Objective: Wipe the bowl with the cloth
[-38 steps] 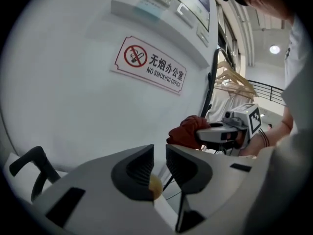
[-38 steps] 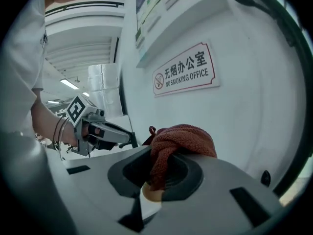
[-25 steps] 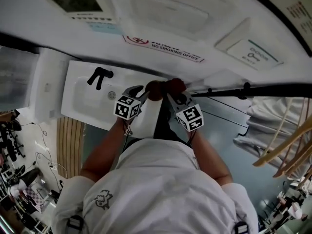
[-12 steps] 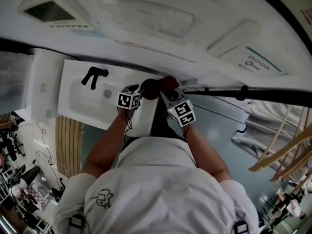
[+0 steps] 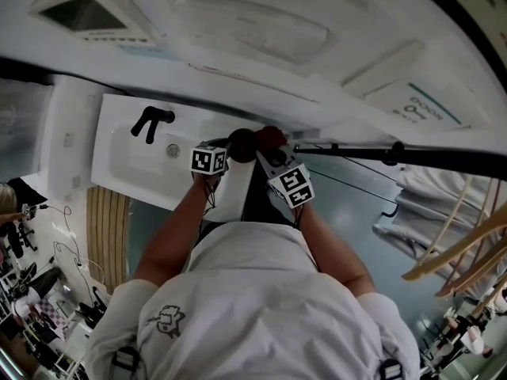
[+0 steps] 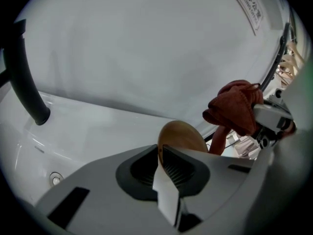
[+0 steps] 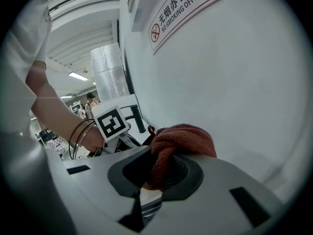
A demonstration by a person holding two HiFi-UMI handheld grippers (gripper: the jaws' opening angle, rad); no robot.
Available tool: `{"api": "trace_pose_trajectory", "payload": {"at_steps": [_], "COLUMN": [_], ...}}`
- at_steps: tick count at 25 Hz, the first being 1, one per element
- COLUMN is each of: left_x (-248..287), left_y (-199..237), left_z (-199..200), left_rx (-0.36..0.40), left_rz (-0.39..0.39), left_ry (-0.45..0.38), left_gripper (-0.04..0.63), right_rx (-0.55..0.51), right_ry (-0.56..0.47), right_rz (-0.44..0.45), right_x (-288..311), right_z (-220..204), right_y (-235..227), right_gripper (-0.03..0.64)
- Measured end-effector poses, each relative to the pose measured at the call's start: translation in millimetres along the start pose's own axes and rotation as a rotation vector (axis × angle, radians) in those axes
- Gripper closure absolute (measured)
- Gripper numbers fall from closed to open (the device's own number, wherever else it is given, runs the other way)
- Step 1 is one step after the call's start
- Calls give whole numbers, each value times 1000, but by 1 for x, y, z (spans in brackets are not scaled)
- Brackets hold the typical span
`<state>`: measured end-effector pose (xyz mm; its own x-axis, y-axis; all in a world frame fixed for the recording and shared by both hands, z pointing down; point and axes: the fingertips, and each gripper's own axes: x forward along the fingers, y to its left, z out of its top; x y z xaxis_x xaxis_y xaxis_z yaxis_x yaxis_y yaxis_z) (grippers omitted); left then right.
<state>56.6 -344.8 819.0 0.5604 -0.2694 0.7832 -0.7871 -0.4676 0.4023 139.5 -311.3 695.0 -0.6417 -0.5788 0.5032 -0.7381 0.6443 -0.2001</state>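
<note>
Over the white sink (image 5: 127,165), left gripper (image 6: 160,152) fingers closing on the tan wooden bowl (image 6: 185,136) could slip when the right gripper (image 7: 159,173) pushes its clamped rust-red cloth (image 7: 183,138).

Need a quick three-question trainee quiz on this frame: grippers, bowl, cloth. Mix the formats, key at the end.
1. What does the right gripper hold? A) a red cloth B) a sponge C) nothing
2. True or false: the bowl stands in the sink.
3. Fill in: the left gripper has the bowl's ___ between its jaws.

Key
1. A: the cloth is bunched between the jaws.
2. False: the left gripper holds it up, off the sink.
3. Rim: the jaws are closing on it, pads against the thin edge.
</note>
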Motion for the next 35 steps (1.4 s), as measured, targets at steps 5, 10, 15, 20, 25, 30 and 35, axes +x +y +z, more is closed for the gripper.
{"api": "trace_pose_trajectory", "payload": {"at_steps": [5,10,15,20,25,30,35], "left_x": [-8,-39,-81,-141,-205,-255,-295], "left_y": [-1,-9,-19,-32,-43,-40,-27], "left_z": [3,21,38,57,71,62,46], "left_rx": [5,36,105,189,214,223,217], "left_rz": [2,22,51,83,58,25,22], "left_ry": [-18,-77,-142,-248,-354,-406,-477], "left_gripper": [571,572,574,572,572,571,574], "right_rx": [-8,-25,-90,-295,-556,-614,-553], "right_ry": [6,4,6,85,132,157,150], "right_rz": [15,24,-25,-115,-192,-122,-17], "right_x": [1,5,16,32,47,61,63], "right_z": [1,7,25,42,86,109,115], "right_y": [11,24,40,68,104,162,210], "right_gripper": [566,566,565,566,565,566,566]}}
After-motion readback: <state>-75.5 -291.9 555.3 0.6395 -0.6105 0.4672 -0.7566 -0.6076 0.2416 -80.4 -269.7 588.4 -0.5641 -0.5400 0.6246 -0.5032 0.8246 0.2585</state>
